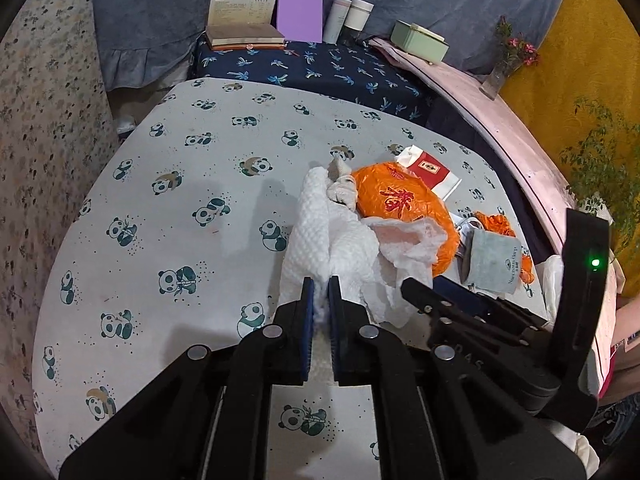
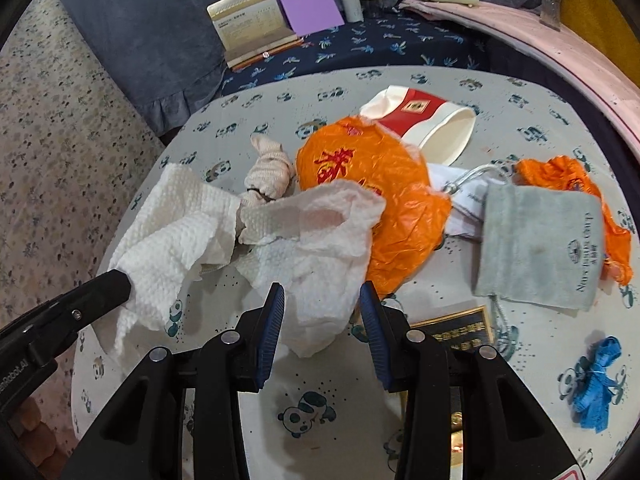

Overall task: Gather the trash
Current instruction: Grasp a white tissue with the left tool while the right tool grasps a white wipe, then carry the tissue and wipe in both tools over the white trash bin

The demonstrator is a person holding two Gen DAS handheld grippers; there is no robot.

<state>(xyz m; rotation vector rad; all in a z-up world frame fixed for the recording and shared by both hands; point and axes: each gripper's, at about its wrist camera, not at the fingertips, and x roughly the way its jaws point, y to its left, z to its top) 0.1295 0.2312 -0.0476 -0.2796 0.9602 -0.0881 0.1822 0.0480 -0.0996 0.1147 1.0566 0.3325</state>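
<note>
A crumpled white paper towel [image 1: 320, 240] lies on the panda-print tablecloth [image 1: 180, 208]. My left gripper [image 1: 320, 290] is shut on its near edge. The right wrist view shows that gripper [image 2: 118, 284] at lower left pinching the towel [image 2: 172, 232]. My right gripper [image 2: 322, 296] stands open, a second fold of towel [image 2: 316, 248] lying loose between its jaws. Behind the towel are an orange plastic bag [image 2: 372, 184], a knotted beige cloth [image 2: 272, 176] and a red-and-white paper cup [image 2: 432, 120]. The left wrist view shows the right gripper [image 1: 416, 292] side-on, beside the towel.
A grey drawstring pouch [image 2: 536, 248], a second orange bag [image 2: 568, 176], a blue ribbon [image 2: 596, 384] and a dark gold-rimmed plaque [image 2: 460, 328] lie to the right. Books [image 1: 244, 12], a purple pad [image 1: 300, 12], bottles [image 1: 352, 16], a green box [image 1: 418, 40] and a flower vase [image 1: 496, 76] stand behind.
</note>
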